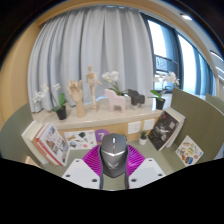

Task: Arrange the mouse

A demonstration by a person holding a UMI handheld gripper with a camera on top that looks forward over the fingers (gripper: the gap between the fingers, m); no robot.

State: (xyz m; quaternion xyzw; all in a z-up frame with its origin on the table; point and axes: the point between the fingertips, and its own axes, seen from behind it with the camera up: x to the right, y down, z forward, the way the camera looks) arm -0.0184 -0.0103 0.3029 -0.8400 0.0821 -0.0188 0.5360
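A grey and black computer mouse sits between my two fingers, its nose pointing away from me. My gripper is shut on it: the magenta pads press against both of its sides. The mouse is held above a green desk, in front of the things at the back of the desk.
At the back of the desk stand potted white flowers, a wooden mannequin figure, a pink animal figure and a purple cup. An open magazine lies to the left, booklets to the right. Curtains and a window are behind.
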